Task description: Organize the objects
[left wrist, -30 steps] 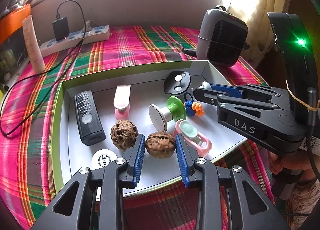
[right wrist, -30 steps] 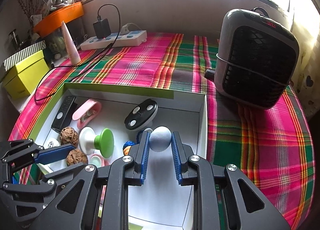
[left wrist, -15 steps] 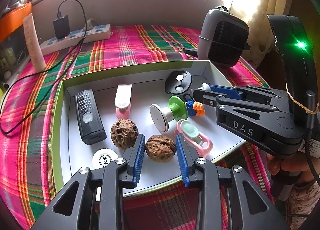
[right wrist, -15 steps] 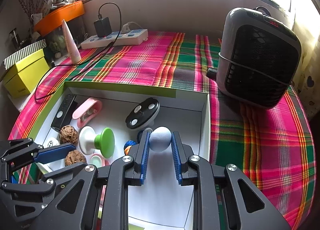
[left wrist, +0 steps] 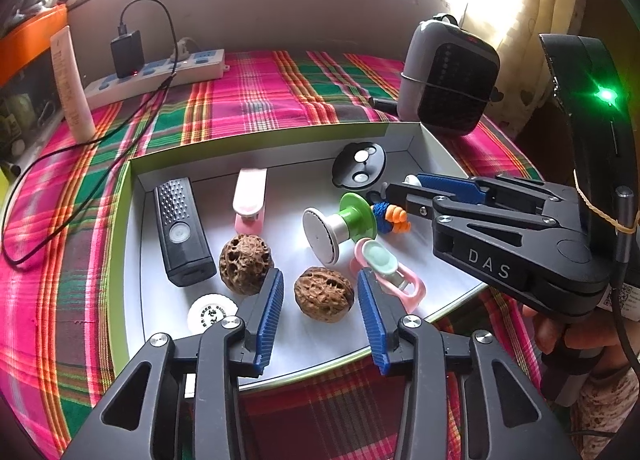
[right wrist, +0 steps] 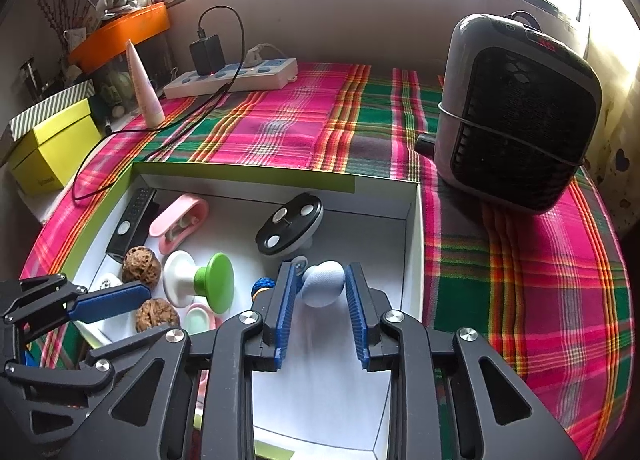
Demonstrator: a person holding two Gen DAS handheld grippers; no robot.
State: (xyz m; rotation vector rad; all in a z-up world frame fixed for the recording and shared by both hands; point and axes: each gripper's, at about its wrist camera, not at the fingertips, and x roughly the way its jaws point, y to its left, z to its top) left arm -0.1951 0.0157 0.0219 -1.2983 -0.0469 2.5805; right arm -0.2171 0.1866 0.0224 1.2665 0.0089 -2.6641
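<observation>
A white tray with a green rim (left wrist: 256, 139) holds the small objects. My left gripper (left wrist: 320, 292) straddles a brown walnut (left wrist: 324, 294) lying on the tray floor. Its jaws are opening, with a gap at each pad. A second walnut (left wrist: 246, 264) lies just left of the left finger. My right gripper (right wrist: 322, 290) stands over the tray's right part, around a pale blue-grey egg-shaped ball (right wrist: 323, 288). Those jaws are opening too, and the ball sits loose between the pads. In the left wrist view the right gripper (left wrist: 404, 188) comes in from the right.
The tray also holds a black remote (left wrist: 182, 228), a pink clip (left wrist: 250, 200), a green and white spool (left wrist: 340, 228), a black disc (left wrist: 360, 166), a knitted blue and orange toy (left wrist: 390, 216), a pink holder (left wrist: 384, 268). A grey heater (right wrist: 516, 112) and a power strip (right wrist: 232, 78) stand on the plaid cloth.
Both pairs of jaws have spread apart. The left pads have come off the walnut, the right pads have come off the ball, which has sunk a little. Neither hand has shifted.
</observation>
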